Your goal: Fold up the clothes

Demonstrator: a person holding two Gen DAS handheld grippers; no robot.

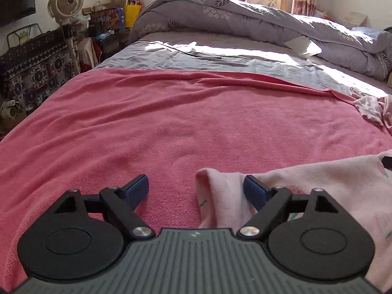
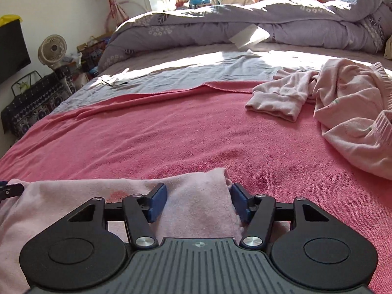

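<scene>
A pale pink printed garment (image 1: 330, 186) lies on the pink towel (image 1: 171, 122) at the near edge of the bed. My left gripper (image 1: 196, 191) is open, low over the towel; the garment's left edge (image 1: 215, 196) lies between its fingers, against the right pad. In the right wrist view my right gripper (image 2: 198, 201) is open around the garment's right end (image 2: 196, 196), with cloth between the blue pads. The left gripper's tip shows at the far left (image 2: 9, 189).
A second pale pink garment (image 2: 343, 112) lies crumpled at the right on the towel, its cuffed sleeve (image 2: 276, 103) stretched left. A grey floral quilt (image 1: 245, 22) is heaped at the back. A fan (image 1: 65, 2) and a patterned cover (image 1: 36, 68) stand left of the bed.
</scene>
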